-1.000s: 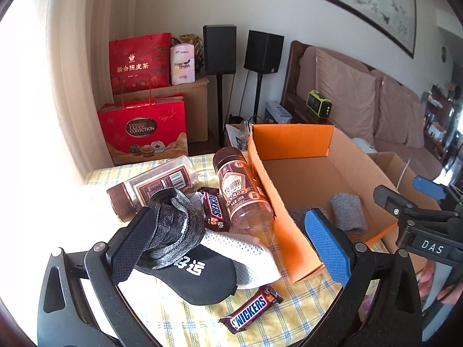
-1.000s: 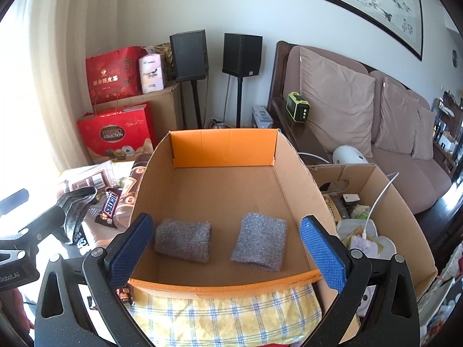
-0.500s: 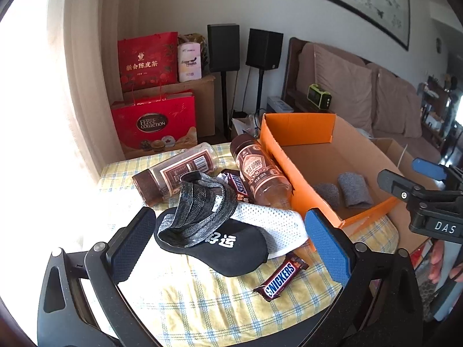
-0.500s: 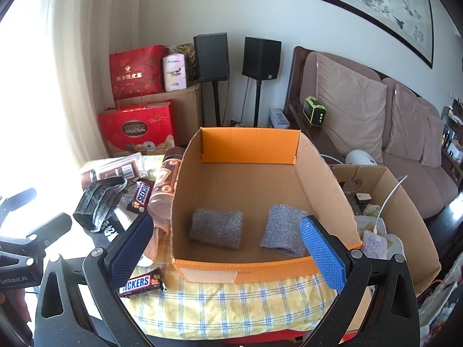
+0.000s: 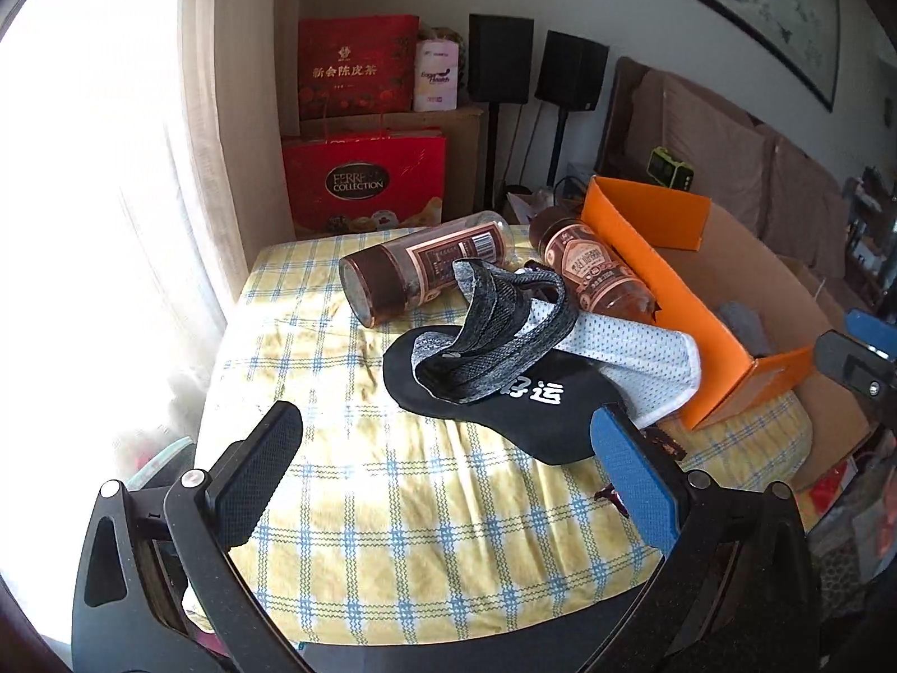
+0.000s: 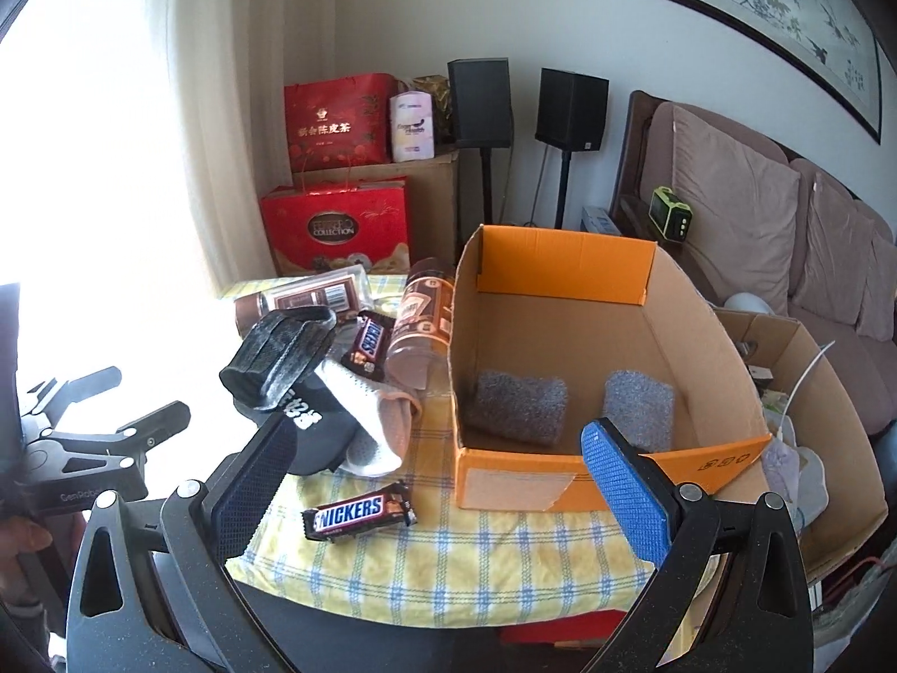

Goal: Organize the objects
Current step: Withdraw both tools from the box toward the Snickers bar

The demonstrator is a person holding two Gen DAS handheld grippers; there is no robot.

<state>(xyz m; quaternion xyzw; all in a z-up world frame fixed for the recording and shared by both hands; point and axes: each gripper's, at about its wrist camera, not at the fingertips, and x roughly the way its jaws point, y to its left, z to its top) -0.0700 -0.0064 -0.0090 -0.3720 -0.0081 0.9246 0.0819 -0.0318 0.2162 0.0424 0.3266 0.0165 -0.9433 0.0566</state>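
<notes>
Now both grippers, left (image 5: 445, 479) and right (image 6: 443, 491), have drawn back from the orange box (image 6: 566, 263), jaws apart and empty

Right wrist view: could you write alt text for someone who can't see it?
Open tongs hover empty over a yellow checked tablecloth, facing an orange cardboard box that holds two grey fabric rolls. To its left lie a Snickers bar, a black cap, two brown bottles and white mesh cloth.
</notes>
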